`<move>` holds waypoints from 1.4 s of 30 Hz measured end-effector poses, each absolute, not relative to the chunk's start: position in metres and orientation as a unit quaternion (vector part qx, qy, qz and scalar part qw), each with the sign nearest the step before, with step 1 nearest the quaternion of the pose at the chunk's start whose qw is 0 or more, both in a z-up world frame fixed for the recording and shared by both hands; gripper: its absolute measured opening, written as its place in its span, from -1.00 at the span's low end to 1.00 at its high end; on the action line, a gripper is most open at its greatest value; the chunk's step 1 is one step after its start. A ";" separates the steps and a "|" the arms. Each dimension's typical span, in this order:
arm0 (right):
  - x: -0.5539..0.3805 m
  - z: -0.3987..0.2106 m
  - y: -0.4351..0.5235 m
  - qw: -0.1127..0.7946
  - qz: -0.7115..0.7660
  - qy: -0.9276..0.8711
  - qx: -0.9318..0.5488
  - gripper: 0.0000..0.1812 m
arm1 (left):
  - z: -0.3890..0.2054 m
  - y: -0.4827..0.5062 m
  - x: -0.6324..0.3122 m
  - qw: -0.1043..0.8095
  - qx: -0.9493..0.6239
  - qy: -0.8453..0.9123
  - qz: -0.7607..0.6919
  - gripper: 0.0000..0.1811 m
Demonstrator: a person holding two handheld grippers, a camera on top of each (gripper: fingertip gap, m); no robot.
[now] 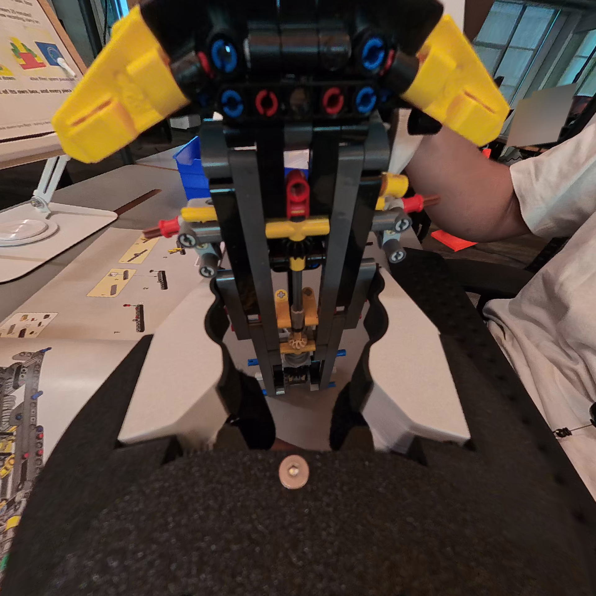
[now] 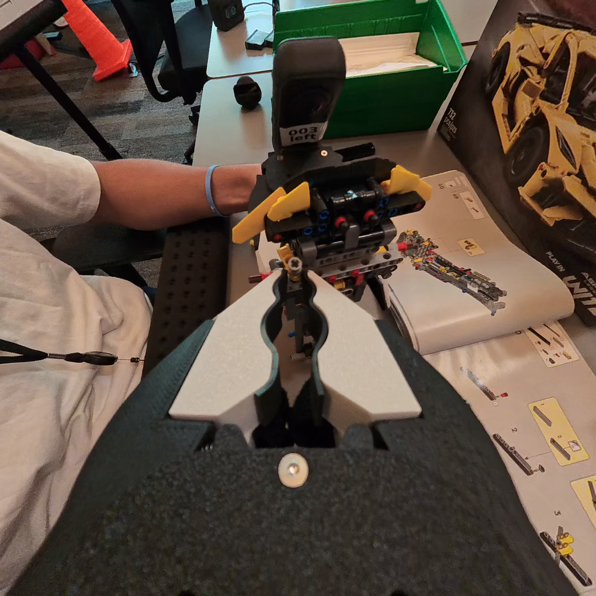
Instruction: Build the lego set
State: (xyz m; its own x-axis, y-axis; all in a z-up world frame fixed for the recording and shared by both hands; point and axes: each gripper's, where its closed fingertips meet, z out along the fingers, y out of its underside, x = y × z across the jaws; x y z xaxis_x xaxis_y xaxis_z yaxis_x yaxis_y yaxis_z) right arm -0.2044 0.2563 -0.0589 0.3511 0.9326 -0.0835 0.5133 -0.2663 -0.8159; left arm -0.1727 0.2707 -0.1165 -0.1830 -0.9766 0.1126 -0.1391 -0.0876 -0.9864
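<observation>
Left tool point(image 1: 298, 322) clamped around the rear of the chassis point(image 1: 298, 245), long frame running forward between the fingers, yellow fins point(image 1: 119, 93) at the far end, all held above the booklet point(image 1: 96, 290) on the tabletop point(image 1: 96, 193). Right tool point(image 2: 295, 290) nearly closed on the chassis side by a yellow piece point(image 2: 285, 254), grip narrow. Likely risks: twisting between the two holds popping pins or an axle loose; a slip at the right dropping the frame onto the booklet; squeezing too hard bending the long beams.
</observation>
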 end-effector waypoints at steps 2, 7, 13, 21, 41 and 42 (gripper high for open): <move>-0.204 -0.059 0.256 0.356 0.293 -0.489 -0.740 -0.91 | -0.117 0.270 -0.172 0.391 -0.506 0.552 -0.535 -0.07; -0.204 -0.058 0.256 0.358 0.301 -0.486 -0.738 -0.90 | -0.116 0.272 -0.172 0.390 -0.509 0.549 -0.537 -0.07; -0.204 -0.054 0.255 0.366 0.314 -0.484 -0.730 -0.94 | -0.116 0.271 -0.172 0.390 -0.509 0.549 -0.536 -0.06; -0.201 -0.054 0.253 0.346 0.329 -0.483 -0.734 -0.96 | -0.116 0.271 -0.173 0.390 -0.509 0.550 -0.535 -0.07; -0.197 -0.051 0.253 0.321 0.307 -0.509 -0.737 -0.92 | -0.116 0.269 -0.171 0.392 -0.508 0.554 -0.530 -0.07; -0.197 -0.051 0.253 0.324 0.310 -0.507 -0.736 -0.90 | -0.116 0.269 -0.171 0.392 -0.509 0.554 -0.530 -0.07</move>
